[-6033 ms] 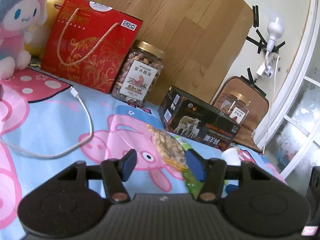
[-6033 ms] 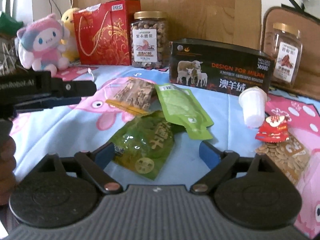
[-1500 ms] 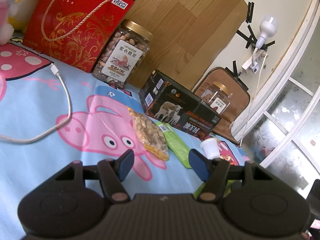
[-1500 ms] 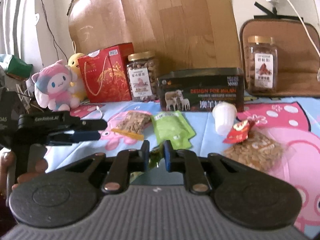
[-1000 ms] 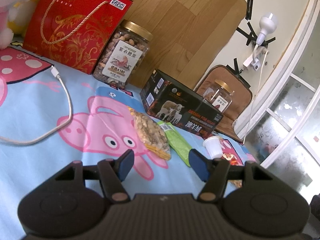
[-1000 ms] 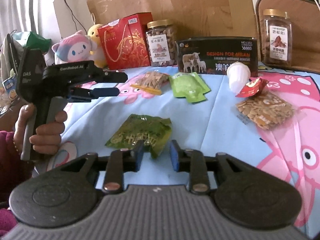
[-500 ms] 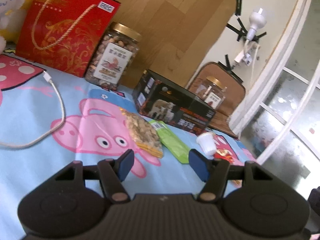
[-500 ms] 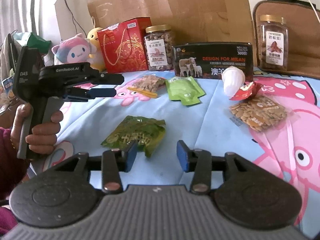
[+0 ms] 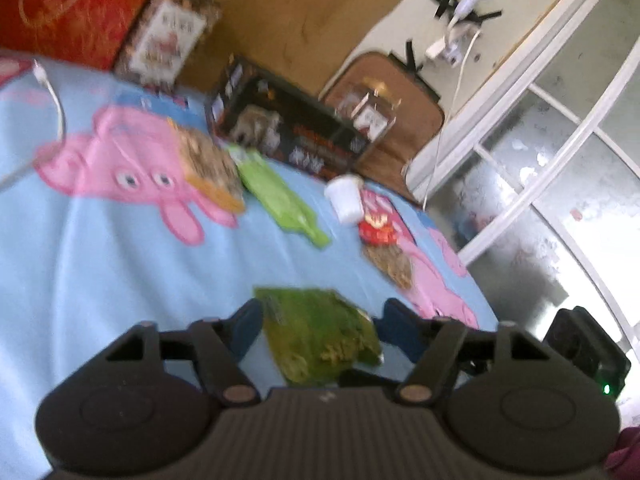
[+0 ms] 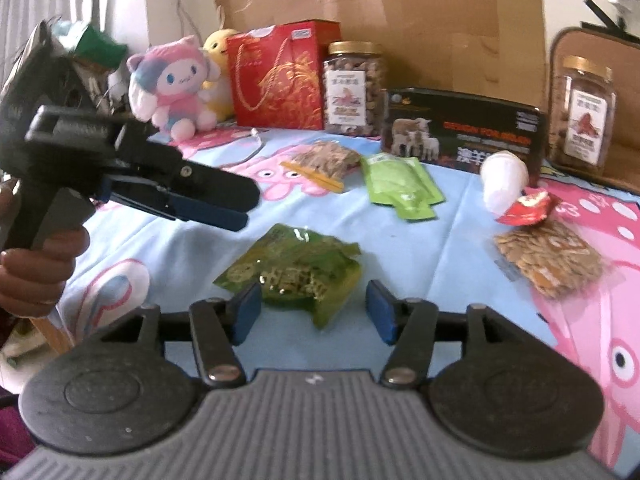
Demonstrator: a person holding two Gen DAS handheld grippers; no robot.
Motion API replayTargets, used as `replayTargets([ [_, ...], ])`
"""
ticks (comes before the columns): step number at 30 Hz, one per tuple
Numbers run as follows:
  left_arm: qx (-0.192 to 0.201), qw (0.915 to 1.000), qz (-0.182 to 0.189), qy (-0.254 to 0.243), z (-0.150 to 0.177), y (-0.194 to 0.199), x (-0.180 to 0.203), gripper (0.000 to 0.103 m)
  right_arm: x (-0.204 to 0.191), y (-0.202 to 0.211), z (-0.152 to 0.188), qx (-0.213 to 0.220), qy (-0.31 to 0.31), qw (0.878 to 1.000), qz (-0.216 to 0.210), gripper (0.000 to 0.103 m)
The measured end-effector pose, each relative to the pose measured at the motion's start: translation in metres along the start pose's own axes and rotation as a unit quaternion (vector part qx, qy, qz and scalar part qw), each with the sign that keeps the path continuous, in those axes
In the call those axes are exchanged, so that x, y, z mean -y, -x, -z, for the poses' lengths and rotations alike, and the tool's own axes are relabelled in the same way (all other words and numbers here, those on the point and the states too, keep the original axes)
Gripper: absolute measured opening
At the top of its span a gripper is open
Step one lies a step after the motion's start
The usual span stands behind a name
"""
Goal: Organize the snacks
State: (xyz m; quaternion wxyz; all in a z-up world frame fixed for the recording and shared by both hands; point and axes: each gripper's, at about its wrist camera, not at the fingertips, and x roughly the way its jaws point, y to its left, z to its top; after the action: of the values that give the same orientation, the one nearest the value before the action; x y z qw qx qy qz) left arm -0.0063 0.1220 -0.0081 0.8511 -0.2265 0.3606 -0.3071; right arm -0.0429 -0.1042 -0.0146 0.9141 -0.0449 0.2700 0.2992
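- Left wrist view, blurred: left gripper [image 9: 318, 326], jaws apart and just widened, nothing pressed; the dark green snack bag [image 9: 320, 336] lies flat between the blue pads on the cartoon bedsheet [image 9: 100, 260], near its front edge
- Same view, open room: a broad bare stretch of sheet to the left of the bag, up to the white cable [image 9: 56, 108]; the right edge of the bed falls away toward the glazed door [image 9: 560, 160]
- Same view, back row: peanut packet [image 9: 210, 164], light green pouch [image 9: 280, 196], white cup [image 9: 346, 198], red wrapper [image 9: 378, 228], seed packet [image 9: 390, 264] in a line toward the right edge; behind them nut jar [image 9: 168, 40], dark box [image 9: 288, 136], second jar [image 9: 370, 114], red gift bag [image 9: 72, 4]
- Against earlier pictures: the green bag, absent from this view half a second ago, now sits between the pads; the view has tipped down toward the front of the bed
- Right wrist view: right gripper [image 10: 314, 312], jaws apart and just opened wider; the green bag lies beyond and between the fingertips, untouched. One and a half seconds ago these jaws were pinched on it
- Same view only: the left gripper seen from outside, held in a hand [image 10: 38, 276] above the sheet's left side, pointing at the bag; pink plush [image 10: 176, 84] and yellow plush [image 10: 218, 46] at the back left corner
- Left view only: the door and a wall socket with plugs [image 9: 452, 40]
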Motion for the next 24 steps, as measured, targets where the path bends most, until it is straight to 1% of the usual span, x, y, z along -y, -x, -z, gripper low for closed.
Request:
replayTargets([
  [1, -0.006, 1.0, 0.0, 0.001, 0.002, -0.006, 0.001, 0.072, -0.003, -0.002, 0.0, 0.0, 0.01, 1.0, 0.003, 0.062],
  [2, 0.004, 1.0, -0.001, -0.007, 0.005, -0.008, 0.004, 0.073, -0.006, -0.003, -0.001, -0.001, 0.019, 1.0, 0.004, 0.063],
  [3, 0.007, 0.9999, 0.004, -0.012, 0.007, -0.012, 0.007, 0.073, -0.008, -0.004, -0.001, -0.002, 0.024, 1.0, 0.004, 0.062],
  [5, 0.0, 0.9995, 0.027, -0.014, 0.01, -0.019, 0.013, 0.07, -0.012, -0.006, -0.003, 0.0, 0.029, 1.0, 0.01, 0.058],
  [6, 0.004, 0.9996, 0.018, -0.023, 0.011, -0.021, 0.018, 0.07, -0.013, -0.005, -0.003, 0.006, 0.031, 0.999, 0.014, 0.051],
  [7, 0.003, 0.9993, 0.009, -0.035, 0.012, -0.023, 0.022, 0.068, -0.013, -0.004, -0.004, 0.012, 0.031, 0.999, 0.017, 0.045],
  [8, 0.003, 0.999, 0.0, -0.045, 0.011, -0.025, 0.026, 0.065, -0.012, -0.003, -0.004, 0.017, 0.031, 0.999, 0.018, 0.043],
  [9, 0.001, 0.9989, -0.005, -0.048, 0.011, -0.026, 0.028, 0.064, -0.011, -0.002, -0.004, 0.022, 0.029, 0.999, 0.021, 0.041],
  [11, -0.003, 0.9991, -0.004, -0.042, 0.008, -0.027, 0.029, 0.062, -0.009, -0.001, -0.005, 0.029, 0.024, 0.999, 0.024, 0.038],
  [13, -0.004, 0.9993, 0.004, -0.036, 0.005, -0.028, 0.03, 0.06, -0.008, 0.002, -0.008, 0.046, 0.019, 0.998, 0.029, 0.031],
  [14, -0.003, 0.9993, 0.011, -0.035, 0.001, -0.028, 0.032, 0.056, -0.007, 0.004, -0.01, 0.054, 0.018, 0.998, 0.035, 0.029],
  [16, -0.002, 0.9989, 0.016, -0.045, -0.01, -0.03, 0.04, 0.056, -0.003, 0.005, -0.015, 0.065, 0.013, 0.997, 0.048, 0.027],
  [18, 0.006, 0.9978, 0.02, -0.064, -0.023, -0.032, 0.049, 0.051, 0.005, 0.006, -0.024, 0.079, 0.004, 0.995, 0.054, 0.025],
  [19, 0.011, 0.9973, 0.024, -0.069, -0.031, -0.034, 0.052, 0.048, 0.009, 0.007, -0.029, 0.086, -0.004, 0.994, 0.06, 0.022],
  [20, 0.014, 0.9968, 0.032, -0.072, -0.039, -0.035, 0.055, 0.05, 0.016, 0.007, -0.036, 0.092, -0.012, 0.994, 0.06, 0.02],
  [22, 0.023, 0.9955, 0.041, -0.082, -0.058, -0.039, 0.063, 0.052, 0.028, 0.006, -0.049, 0.105, -0.026, 0.993, 0.054, 0.004],
  [23, 0.029, 0.9949, 0.042, -0.087, -0.065, -0.042, 0.067, 0.053, 0.031, 0.005, -0.056, 0.113, -0.026, 0.992, 0.053, 0.003],
  [24, 0.037, 0.994, 0.041, -0.095, -0.074, -0.046, 0.07, 0.054, 0.033, 0.003, -0.063, 0.12, -0.015, 0.991, 0.065, 0.003],
])
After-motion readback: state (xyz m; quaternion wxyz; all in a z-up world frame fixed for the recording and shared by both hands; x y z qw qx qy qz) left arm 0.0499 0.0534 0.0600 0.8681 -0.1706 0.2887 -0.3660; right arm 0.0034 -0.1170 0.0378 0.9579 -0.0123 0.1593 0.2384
